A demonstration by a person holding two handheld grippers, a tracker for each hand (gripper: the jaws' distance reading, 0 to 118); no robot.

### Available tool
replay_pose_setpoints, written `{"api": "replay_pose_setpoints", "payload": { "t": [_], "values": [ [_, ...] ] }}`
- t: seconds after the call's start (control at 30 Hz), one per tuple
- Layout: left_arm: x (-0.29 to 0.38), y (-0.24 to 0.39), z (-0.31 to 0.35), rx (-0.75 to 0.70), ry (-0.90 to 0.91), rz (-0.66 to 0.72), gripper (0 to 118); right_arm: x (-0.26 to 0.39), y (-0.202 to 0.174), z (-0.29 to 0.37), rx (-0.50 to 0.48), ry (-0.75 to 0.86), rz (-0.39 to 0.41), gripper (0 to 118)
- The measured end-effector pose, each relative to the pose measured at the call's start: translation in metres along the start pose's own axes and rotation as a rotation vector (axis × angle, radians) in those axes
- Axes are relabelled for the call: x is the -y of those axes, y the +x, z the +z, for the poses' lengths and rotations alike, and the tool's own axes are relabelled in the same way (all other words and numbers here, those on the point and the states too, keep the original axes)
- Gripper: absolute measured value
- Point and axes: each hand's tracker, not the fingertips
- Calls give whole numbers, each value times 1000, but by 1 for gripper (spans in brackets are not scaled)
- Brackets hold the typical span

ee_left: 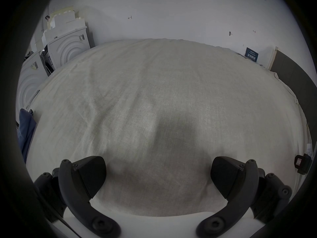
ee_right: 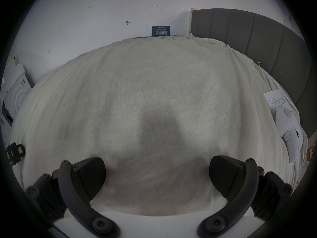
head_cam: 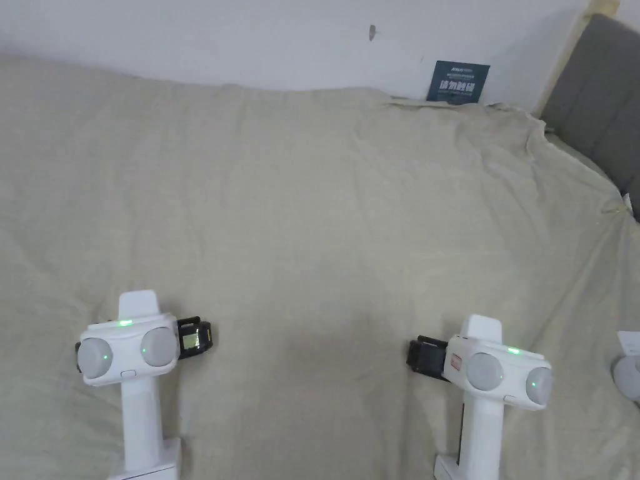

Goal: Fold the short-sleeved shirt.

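- Left gripper [ee_left: 157, 178], at 7 o'clock in the head view — jaws spread wide, empty, above the beige bedsheet [head_cam: 312, 206].
- Right gripper [ee_right: 157, 178], at 5 o'clock: jaws likewise apart, empty.
- Step, as judged: not begun; the shirt's place and look cannot be told — the next move calls for fetching it.

A dark blue sign [head_cam: 457, 81] leans against the wall at the far edge of the bed; it carries a row of large white characters with smaller lines above and below, all too blurred to make out. Small marks are pencilled on the wall [ee_right: 89, 8], one perhaps a number. A sheet of paper [ee_right: 275, 98] on the bed bears handwritten lines, too small to read. Stickers on the white appliances [ee_left: 82, 37] are likewise illegible.
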Motion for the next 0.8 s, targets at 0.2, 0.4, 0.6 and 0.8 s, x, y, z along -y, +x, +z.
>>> {"api": "replay_pose_setpoints", "payload": {
  "t": [0.2, 0.4, 0.6, 0.8],
  "values": [
    [0, 0, 0, 1, 0, 1, 118, 0, -2, 5, 2, -1, 2, 118],
    [1, 0, 1, 1, 0, 0, 118, -2, -2, 1, 3, -2, 2, 118],
    [2, 0, 4, 1, 0, 0, 118, -2, -2, 4, 4, -1, 2, 118],
    [1, 0, 3, 1, -1, 0, 118, -3, -2, 1, 4, -2, 3, 118]
  ]
}}
